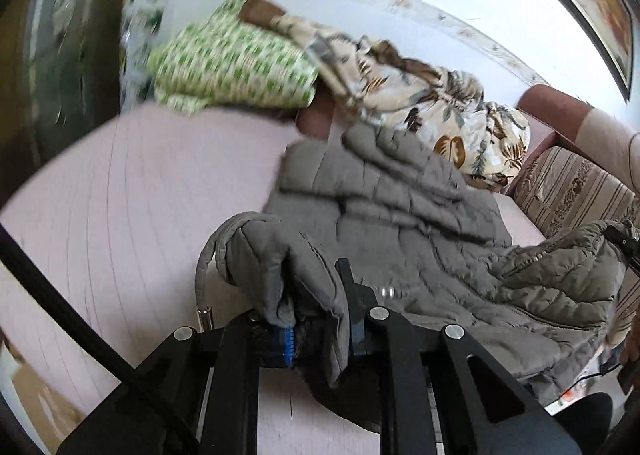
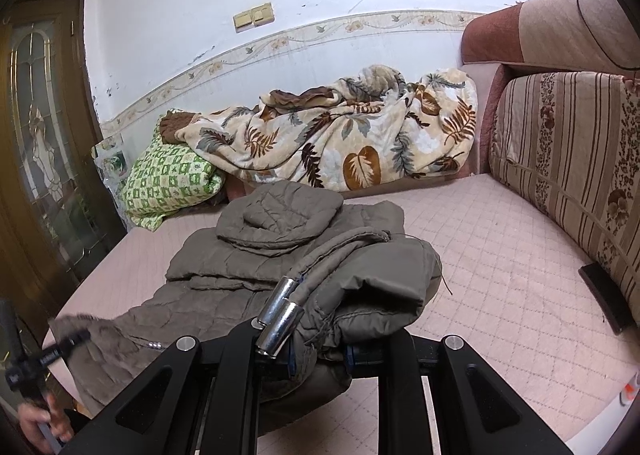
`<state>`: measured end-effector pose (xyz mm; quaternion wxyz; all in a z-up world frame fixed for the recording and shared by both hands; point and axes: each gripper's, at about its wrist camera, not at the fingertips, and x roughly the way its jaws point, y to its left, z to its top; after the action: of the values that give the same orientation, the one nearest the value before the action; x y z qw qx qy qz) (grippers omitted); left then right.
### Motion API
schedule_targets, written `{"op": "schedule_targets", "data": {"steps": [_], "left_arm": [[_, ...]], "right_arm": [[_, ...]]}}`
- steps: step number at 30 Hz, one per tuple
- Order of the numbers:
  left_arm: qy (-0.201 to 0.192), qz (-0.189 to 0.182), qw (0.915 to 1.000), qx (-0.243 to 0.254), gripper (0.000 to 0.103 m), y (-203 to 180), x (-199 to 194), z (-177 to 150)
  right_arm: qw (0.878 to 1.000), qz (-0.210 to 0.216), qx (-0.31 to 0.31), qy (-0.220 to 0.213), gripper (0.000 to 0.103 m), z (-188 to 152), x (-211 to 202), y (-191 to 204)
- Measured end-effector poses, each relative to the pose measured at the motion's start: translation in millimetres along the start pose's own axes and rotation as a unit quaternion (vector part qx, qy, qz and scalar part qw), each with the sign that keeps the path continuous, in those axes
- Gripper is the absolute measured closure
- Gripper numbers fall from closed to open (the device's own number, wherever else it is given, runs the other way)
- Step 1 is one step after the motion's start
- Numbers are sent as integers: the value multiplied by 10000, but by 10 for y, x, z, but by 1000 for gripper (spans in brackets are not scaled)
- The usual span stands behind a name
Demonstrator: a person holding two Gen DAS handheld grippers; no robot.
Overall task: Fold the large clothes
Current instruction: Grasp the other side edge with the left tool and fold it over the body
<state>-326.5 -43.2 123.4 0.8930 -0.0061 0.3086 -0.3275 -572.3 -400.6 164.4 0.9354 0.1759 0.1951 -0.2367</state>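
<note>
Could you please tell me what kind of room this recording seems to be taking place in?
Most likely a lived-in home room: a padded pink seat or bed surface, striped sofa cushions, a leaf-print blanket, and a glazed wooden door.

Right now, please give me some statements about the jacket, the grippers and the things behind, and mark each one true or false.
1. Both grippers are shut on the grey padded jacket. True: left gripper, right gripper.
2. The jacket lies on a bare wooden floor. False: it lies on a pink quilted cover.
3. A leaf-patterned blanket lies behind the jacket, near the wall. True.
4. The green checked bundle lies on top of the jacket. False: it lies apart, beside the blanket.
</note>
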Motion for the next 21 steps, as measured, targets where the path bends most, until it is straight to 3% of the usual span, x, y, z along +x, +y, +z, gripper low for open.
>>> {"op": "schedule_targets", "data": {"steps": [10, 21], "left_arm": [[-542, 135, 9943, 912, 86, -367, 234, 764], [-624, 237, 9927, 1005, 86, -584, 875, 1371]], "right_arm": [[9997, -61, -184, -114, 86, 306, 153, -78], [9995, -60, -218, -205, 86, 828, 697, -132]]}}
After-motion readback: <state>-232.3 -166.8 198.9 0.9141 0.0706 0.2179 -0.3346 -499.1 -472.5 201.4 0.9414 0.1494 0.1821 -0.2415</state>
